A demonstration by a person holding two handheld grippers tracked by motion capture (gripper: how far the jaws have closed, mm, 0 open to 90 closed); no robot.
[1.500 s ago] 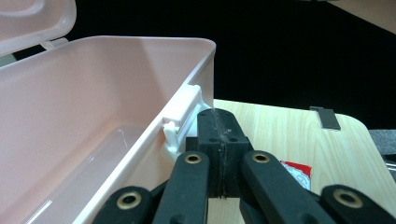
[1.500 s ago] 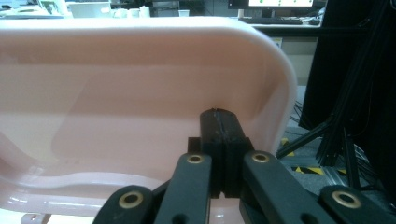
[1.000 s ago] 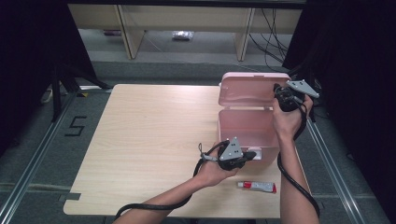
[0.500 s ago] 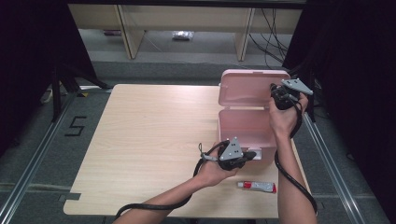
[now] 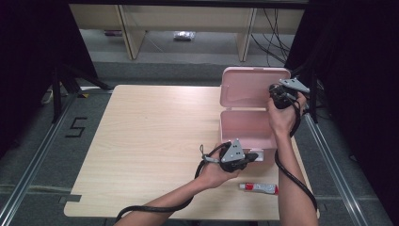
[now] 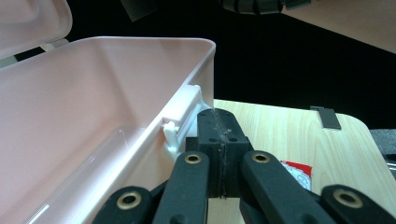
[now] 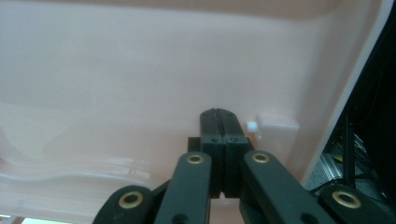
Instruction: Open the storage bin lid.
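A pink plastic box (image 5: 244, 129) stands at the table's right side, its lid (image 5: 254, 87) raised behind it. My left gripper (image 5: 254, 155) is shut and empty at the box's front wall. Its tips (image 6: 219, 116) sit just beside the white latch (image 6: 182, 116). My right gripper (image 5: 273, 92) is shut and empty too, up at the lid's right part. Its tips (image 7: 219, 114) rest against or very near the lid's pink inner face (image 7: 140, 70), next to a small white catch (image 7: 275, 128). No contents are visible in the box (image 6: 70, 140).
A red and white tube (image 5: 259, 188) lies near the table's front edge, in front of the box; it also peeks out behind my left jaws as the tube (image 6: 296, 170). The wooden table (image 5: 150, 141) stretches left of the box. Shelving stands beyond the far edge.
My right gripper has shifted a little to the left at the lid, and the lid looks slightly more upright. The left gripper has stayed at the latch.
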